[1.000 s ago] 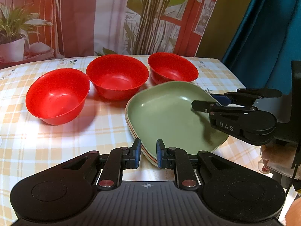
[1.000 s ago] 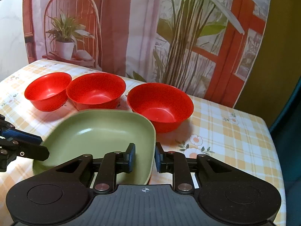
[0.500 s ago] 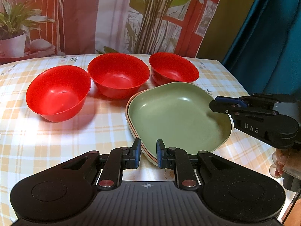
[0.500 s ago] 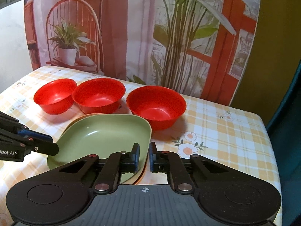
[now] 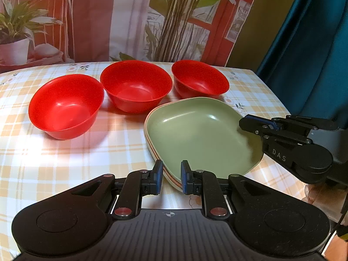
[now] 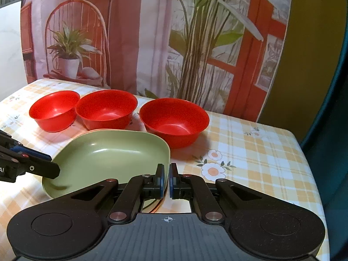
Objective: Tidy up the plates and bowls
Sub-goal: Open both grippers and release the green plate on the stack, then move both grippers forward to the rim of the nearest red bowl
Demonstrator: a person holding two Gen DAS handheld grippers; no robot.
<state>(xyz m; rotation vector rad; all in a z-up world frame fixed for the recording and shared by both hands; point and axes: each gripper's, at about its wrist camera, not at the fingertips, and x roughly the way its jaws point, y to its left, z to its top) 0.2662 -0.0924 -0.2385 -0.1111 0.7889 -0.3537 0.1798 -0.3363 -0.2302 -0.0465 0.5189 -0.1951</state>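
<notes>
A stack of plates with a green plate [image 5: 202,134] on top lies on the checked table, also in the right wrist view [image 6: 113,154]. Three red bowls stand in a row behind it: left [image 5: 65,106], middle [image 5: 136,86], right [image 5: 200,79]. My left gripper [image 5: 171,177] is slightly open at the stack's near edge, holding nothing. My right gripper [image 6: 167,179] is nearly shut and empty, just off the plate's right corner; it shows in the left wrist view [image 5: 252,124] too.
The checked tablecloth [image 6: 250,152] reaches a printed backdrop [image 6: 152,43] behind the bowls. A dark teal curtain [image 5: 315,43] hangs past the table's right edge. The left gripper shows in the right wrist view [image 6: 39,167].
My right gripper has pulled back from over the green plate toward its right corner and its jaws have closed further. The left gripper, plates and bowls have stayed in place.
</notes>
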